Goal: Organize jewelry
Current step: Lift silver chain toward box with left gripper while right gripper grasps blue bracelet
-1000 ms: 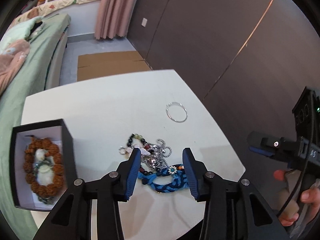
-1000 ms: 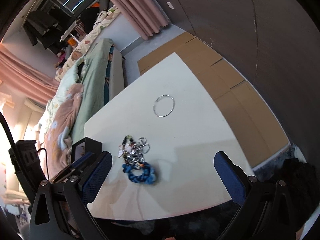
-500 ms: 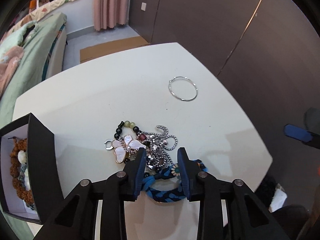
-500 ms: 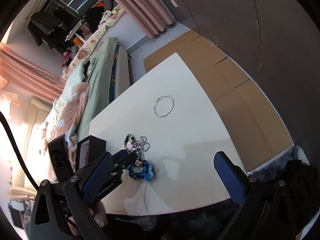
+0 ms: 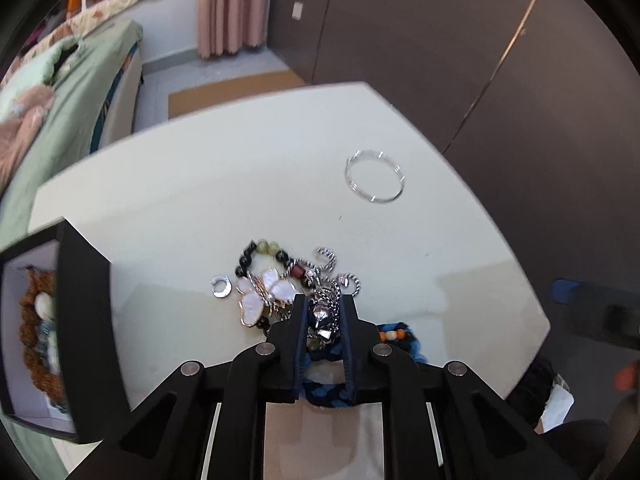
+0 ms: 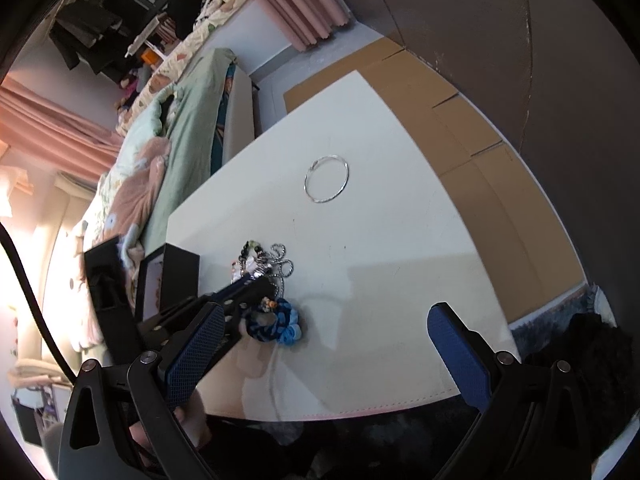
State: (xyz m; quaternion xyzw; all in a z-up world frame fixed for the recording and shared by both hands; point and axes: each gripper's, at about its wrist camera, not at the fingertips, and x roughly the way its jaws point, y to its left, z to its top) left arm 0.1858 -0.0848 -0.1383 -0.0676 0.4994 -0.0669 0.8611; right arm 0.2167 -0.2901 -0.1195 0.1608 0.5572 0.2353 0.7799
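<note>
A tangle of jewelry lies on the white table (image 5: 192,200): a silver chain (image 5: 325,314), a shell butterfly pendant (image 5: 264,292), a dark bead bracelet (image 5: 262,249), a small silver hoop (image 5: 221,287) and a blue braided bracelet (image 5: 400,336). My left gripper (image 5: 323,302) points down into the pile. Its jaws are closing, with the silver chain between the pads and touching both. A silver bangle (image 5: 374,180) lies alone farther back. My right gripper (image 6: 326,316) hangs wide open above the table's near edge, holding nothing.
An open black box (image 5: 84,300) with a brown bead bracelet (image 5: 34,320) inside stands at the table's left. A bed (image 5: 60,92) runs along the left side. Cardboard (image 6: 460,120) covers the floor behind the table, below a dark wall (image 5: 440,40).
My left gripper has dropped into the pile and its jaws have narrowed from wide apart to a slim gap around the silver chain. The right gripper has barely moved.
</note>
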